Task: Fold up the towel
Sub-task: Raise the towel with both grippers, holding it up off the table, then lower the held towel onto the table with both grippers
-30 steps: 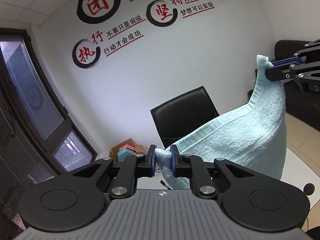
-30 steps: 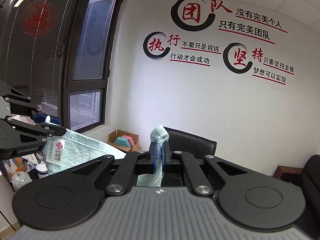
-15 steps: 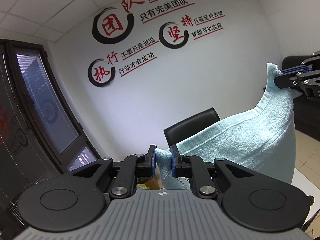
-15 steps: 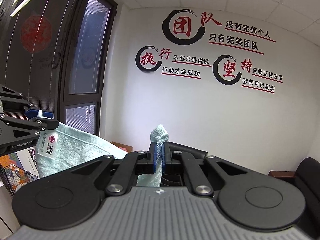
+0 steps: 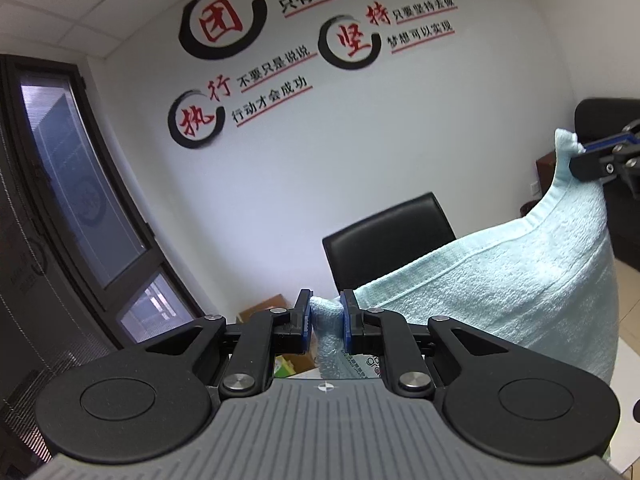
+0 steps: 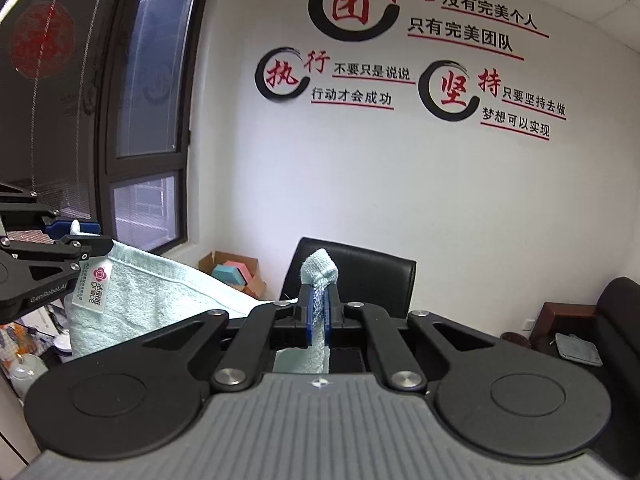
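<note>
A light blue towel [image 5: 500,292] hangs in the air, stretched between both grippers. My left gripper [image 5: 326,320] is shut on one bunched corner of it. The other corner is pinched at the far right by my right gripper [image 5: 584,160]. In the right wrist view my right gripper [image 6: 318,312] is shut on a corner that pokes up between its blue pads. The towel [image 6: 160,300] sags leftward to my left gripper [image 6: 84,240], with a white brand label [image 6: 94,284] showing near that corner. The towel's lower edge is hidden behind the gripper bodies.
A black office chair [image 5: 388,236] stands against the white wall with painted lettering. A cardboard box [image 6: 236,272] with coloured blocks lies on the floor by the dark window [image 6: 148,160]. A black sofa [image 6: 616,320] and a wooden side table [image 6: 564,316] stand at the right.
Both grippers rose with the towel half a second ago and have since come back down a little. The towel stays stretched between them, both grips unchanged.
</note>
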`<state>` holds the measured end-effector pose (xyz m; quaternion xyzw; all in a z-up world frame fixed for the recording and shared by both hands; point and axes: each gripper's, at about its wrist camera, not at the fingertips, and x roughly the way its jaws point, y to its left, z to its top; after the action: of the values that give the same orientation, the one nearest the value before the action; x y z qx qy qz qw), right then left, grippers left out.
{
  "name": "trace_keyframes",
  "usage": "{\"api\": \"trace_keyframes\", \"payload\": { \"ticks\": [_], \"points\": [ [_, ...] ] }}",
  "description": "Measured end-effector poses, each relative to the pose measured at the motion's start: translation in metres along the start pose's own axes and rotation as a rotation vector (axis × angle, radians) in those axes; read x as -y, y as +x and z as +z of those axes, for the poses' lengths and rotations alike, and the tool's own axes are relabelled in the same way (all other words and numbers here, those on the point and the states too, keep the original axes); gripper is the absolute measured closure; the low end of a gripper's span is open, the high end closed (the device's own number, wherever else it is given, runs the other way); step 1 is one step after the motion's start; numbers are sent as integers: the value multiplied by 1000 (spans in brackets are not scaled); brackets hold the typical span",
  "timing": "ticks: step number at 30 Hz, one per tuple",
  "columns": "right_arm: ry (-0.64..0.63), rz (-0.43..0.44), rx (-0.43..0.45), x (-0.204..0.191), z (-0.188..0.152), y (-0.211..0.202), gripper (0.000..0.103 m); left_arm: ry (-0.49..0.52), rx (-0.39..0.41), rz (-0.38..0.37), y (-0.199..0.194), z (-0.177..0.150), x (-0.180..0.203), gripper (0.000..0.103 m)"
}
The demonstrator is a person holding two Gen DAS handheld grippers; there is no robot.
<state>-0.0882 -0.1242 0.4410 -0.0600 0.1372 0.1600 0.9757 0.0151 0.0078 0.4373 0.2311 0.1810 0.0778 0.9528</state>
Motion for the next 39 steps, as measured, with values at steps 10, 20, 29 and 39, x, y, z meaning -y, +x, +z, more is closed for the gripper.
{"api": "trace_keyframes", "payload": {
  "ticks": [10,20,29,39],
  "points": [
    [37,-3,-78,18,-39,116,98,1,-40,5,116,-14,31,86],
    [125,59,-107,30,-73,222,98,-30,-81,41,203,-27,33,86],
    [137,102,-135,30,-120,257,98,-11,-69,-3,227,-78,54,86],
    [172,140,-146,31,-190,247,98,-89,-39,-127,209,-155,73,86]
  ]
}}
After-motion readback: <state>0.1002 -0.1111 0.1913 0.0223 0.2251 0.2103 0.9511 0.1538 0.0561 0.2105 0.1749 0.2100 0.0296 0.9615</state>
